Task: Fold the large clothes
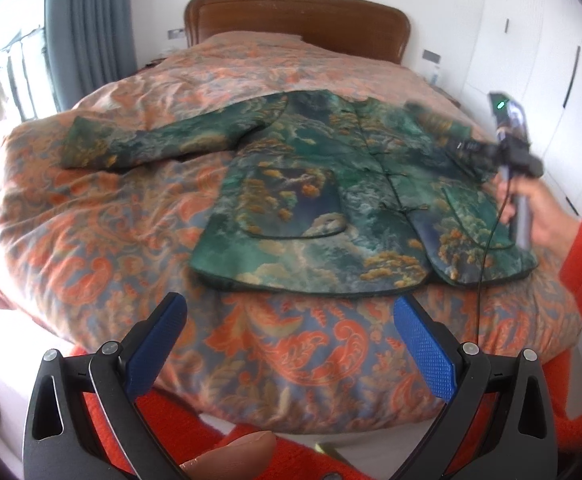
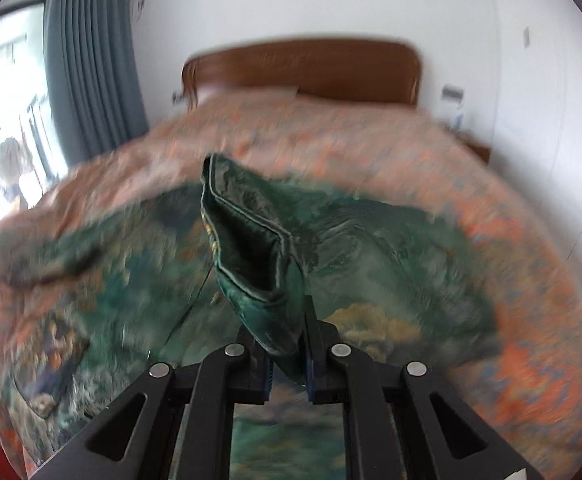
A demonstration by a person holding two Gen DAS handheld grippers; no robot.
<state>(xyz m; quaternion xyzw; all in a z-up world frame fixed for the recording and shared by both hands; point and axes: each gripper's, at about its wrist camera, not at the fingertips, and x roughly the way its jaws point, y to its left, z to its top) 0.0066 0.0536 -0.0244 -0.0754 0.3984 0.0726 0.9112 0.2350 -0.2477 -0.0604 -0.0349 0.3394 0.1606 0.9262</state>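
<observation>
The green brocade jacket [image 1: 355, 200] lies front-up on the bed [image 1: 103, 240]. The right gripper [image 2: 287, 356] is clamped on its sleeve cuff [image 2: 251, 248]; the left gripper [image 1: 291, 344] hangs wide open, holding nothing. Carry the cuff low across the chest, keeping the shoulder crease straight

Green jacket [image 1: 331, 200] on quilted bed [image 1: 131, 240]

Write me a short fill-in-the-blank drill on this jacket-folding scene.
1. The green jacket lies on a ____.
2. The right tongs are shut on the jacket's ____.
3. The left tongs are ____ and hold nothing.
4. The headboard is made of ____.

Missing words: bed; sleeve; open; wood
</observation>
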